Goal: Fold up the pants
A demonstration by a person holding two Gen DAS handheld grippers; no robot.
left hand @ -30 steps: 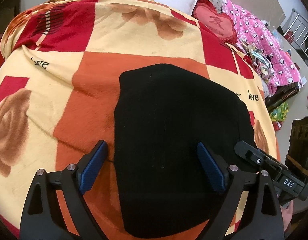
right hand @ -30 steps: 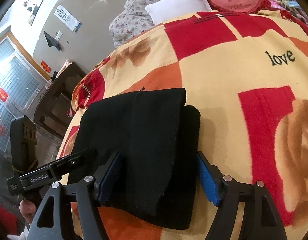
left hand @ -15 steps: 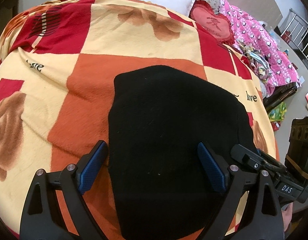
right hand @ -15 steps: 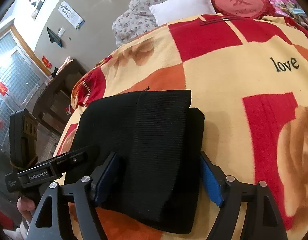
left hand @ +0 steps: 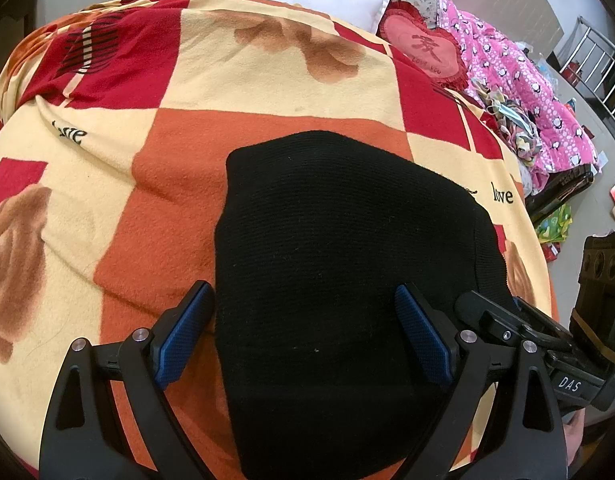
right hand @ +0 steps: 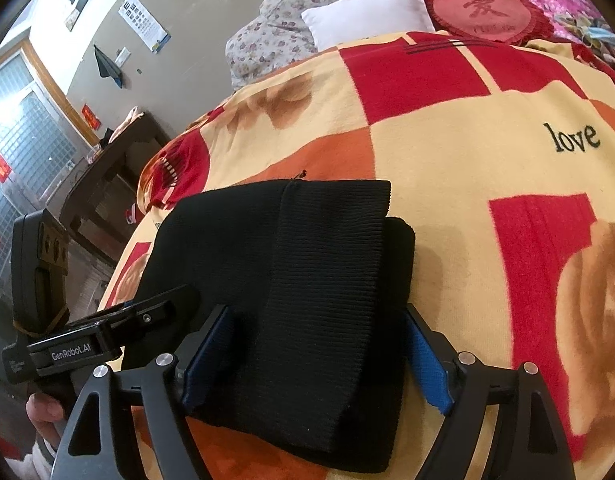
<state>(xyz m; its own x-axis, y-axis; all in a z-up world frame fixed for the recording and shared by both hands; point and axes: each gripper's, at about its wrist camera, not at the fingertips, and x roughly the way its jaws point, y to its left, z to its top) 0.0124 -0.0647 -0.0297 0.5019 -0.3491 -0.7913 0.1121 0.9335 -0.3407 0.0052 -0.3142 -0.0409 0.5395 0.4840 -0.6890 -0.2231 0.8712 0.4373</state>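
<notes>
**Folded black pants lie between two wide-spread grippers**

The black pants (left hand: 339,280) lie folded into a compact block on the checked blanket (left hand: 267,80) — red, orange and cream squares with rose prints and the word "love". Seen from the right wrist, a ribbed band (right hand: 327,272) of the garment runs over the top of the stack, and a lower layer shows just past its right edge.

The left gripper (left hand: 303,336) hangs over the near part of the pants with its jaws spread wide. Its left blue pad (left hand: 183,340) sits just off the garment's left edge, over the orange square; the other pad is over the black cloth. Neither pad pinches the fabric.

The right gripper (right hand: 319,356) straddles the near end of the stack, one blue pad (right hand: 427,364) at the right edge of the folded layers and the other on the left over the dark cloth. Its jaws have just been opening, with the pants between them but not squeezed.

In each wrist view the other gripper's black body shows at the side, close by the pants. At the far end of the bed are a white pillow (right hand: 367,16) and a red heart cushion (right hand: 487,12).
</notes>
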